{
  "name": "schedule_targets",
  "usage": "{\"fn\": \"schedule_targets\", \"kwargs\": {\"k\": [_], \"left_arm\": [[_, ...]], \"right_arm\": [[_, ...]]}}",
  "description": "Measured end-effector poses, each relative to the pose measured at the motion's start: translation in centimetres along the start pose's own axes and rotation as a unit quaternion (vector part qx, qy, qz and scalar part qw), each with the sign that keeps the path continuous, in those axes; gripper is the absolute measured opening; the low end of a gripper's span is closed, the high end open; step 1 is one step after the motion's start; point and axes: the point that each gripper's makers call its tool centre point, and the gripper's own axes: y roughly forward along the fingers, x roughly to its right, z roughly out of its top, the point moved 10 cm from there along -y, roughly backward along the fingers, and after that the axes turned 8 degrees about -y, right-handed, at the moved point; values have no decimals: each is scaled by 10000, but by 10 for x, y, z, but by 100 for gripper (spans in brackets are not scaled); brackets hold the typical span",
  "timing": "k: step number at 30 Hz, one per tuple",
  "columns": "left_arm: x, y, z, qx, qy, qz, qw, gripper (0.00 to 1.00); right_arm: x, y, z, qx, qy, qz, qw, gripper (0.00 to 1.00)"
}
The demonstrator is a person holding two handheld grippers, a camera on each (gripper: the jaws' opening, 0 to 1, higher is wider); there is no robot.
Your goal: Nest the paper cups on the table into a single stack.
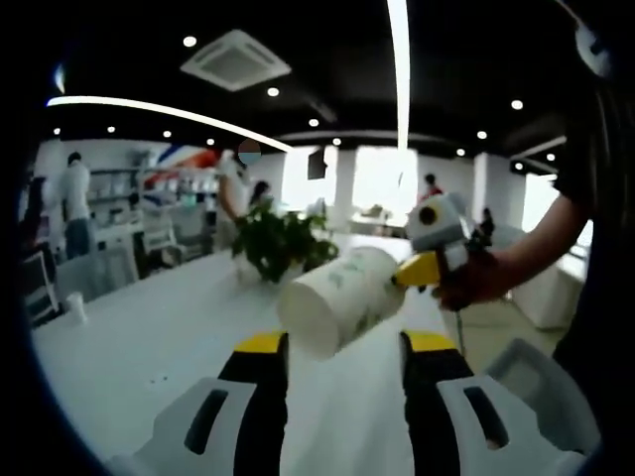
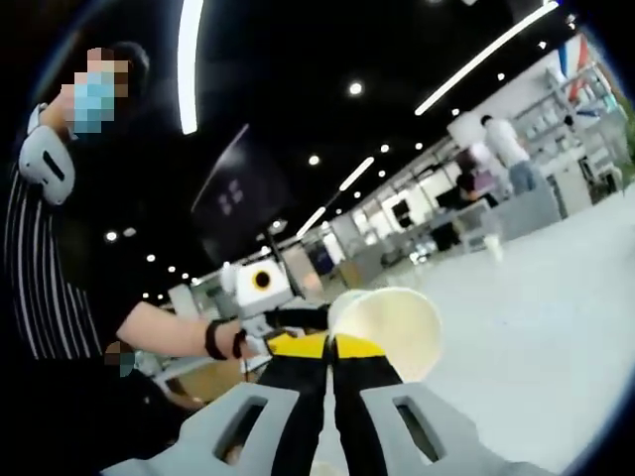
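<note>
My left tongs [image 1: 342, 347]: jaws spread, nothing between them.
My right tongs [image 2: 330, 347]: clenched on the rim of a cup [image 2: 389, 330], its cream inside facing me.
Cup: held in the air above the white counter [image 1: 149, 347]; paper, tapered, faint green print.
Far cup [image 1: 75, 308]: small, standing alone at the counter's far edge.
Progress: I judge the stack unfinished; that far cup remains.

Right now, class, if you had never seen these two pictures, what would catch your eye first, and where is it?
First, the white paper cup held on its side in mid-air above the long white table, pinched at its rim by the right hand-held gripper. The left hand-held gripper waits open just below it. Beyond, a leafy potted plant stands on the table.
</note>
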Motion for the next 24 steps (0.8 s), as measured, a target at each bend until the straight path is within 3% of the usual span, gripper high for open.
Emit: {"fn": "schedule_targets", "kwargs": {"k": [6, 9, 14, 20, 22, 24], "left_arm": [[-1, -1, -1, 1, -60, 28, 10000, 54], [-1, -2, -1, 29, -59, 34, 10000, 57], [1, -4, -6, -54, -22, 25, 10000, 64], [5, -11, -15, -143, 45, 63, 9999, 68], [5, -13, -18, -174, 75, 64, 9998, 68], [8, -15, -20, -205, 114, 71, 9997, 69]], "right_arm": [[1, 4, 7, -383, -234, 124, 9989, 0], [1, 4, 9, -839, -628, 155, 9944, 0], [-5, 7, 14, -1202, -988, 295, 9874, 0], [-13, 12, 17, -1890, -1473, 424, 9699, 0], [-16, 14, 19, -1986, -1579, 524, 9659, 0], [-19, 15, 23, -2313, -1693, 632, 9560, 0]]}}
